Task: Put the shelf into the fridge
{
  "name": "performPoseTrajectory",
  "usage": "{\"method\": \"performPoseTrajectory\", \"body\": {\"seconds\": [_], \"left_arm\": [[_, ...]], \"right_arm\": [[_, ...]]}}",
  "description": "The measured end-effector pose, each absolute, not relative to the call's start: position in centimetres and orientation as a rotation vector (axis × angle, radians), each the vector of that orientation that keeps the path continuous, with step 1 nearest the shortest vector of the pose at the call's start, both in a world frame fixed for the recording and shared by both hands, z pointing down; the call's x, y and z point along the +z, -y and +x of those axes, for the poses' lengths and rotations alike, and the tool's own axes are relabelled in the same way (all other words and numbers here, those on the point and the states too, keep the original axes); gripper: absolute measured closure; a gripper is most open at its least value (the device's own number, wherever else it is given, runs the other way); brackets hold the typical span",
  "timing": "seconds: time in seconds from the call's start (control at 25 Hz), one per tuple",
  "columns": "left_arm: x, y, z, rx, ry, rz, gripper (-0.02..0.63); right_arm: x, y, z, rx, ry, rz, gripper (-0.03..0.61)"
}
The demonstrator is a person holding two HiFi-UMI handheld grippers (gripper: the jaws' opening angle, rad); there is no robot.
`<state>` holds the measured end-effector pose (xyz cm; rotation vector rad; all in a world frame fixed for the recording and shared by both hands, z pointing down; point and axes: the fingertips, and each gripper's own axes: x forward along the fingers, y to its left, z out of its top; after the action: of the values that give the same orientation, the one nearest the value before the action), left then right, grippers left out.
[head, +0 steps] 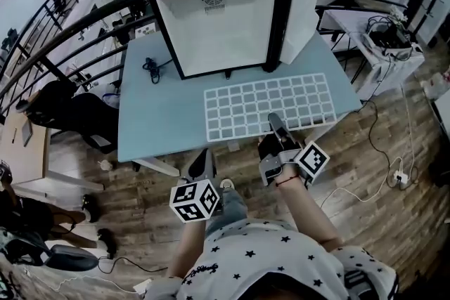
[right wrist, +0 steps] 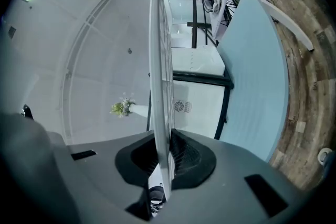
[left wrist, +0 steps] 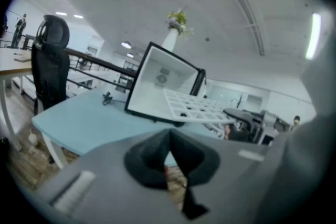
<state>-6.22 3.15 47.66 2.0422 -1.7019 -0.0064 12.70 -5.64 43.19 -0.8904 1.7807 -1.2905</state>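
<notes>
A white plastic grid shelf (head: 267, 107) is clamped by the right claw (head: 277, 126) over the pale-blue table (head: 162, 119), facing an open black fridge (head: 218, 24); the left claw (head: 202, 162) is pressed shut.

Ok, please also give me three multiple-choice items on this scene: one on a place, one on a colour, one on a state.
1. Where is the shelf, relative to the fridge?
A. inside it
B. in front of it, over the table
C. on top of it

2. What colour is the table top?
A. light blue
B. red
C. black

3. What is the state of the right gripper?
A. open, empty
B. shut on the shelf
C. shut on nothing

Answers: 1 B, the shelf is out before the fridge's open front. 2 A, the top looks pale blue. 3 B, its jaws clamp the shelf's edge.
</notes>
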Motion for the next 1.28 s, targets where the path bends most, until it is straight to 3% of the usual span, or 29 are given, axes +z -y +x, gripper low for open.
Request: {"method": "performPoseTrajectory", "body": {"seconds": [1.12,1.28], "left_arm": [[45.2,14.9,-16.4,0.028,1.689,2.165,0.607],[45.0,16.5,-16.5,0.062,1.660,2.206,0.548]], "right_arm": [[42.1,22.8,4.1,-1.298,-1.694,-0.887,0.540],[42.2,24.3,3.3,-1.299,-1.684,-0.894,0.540]]}}
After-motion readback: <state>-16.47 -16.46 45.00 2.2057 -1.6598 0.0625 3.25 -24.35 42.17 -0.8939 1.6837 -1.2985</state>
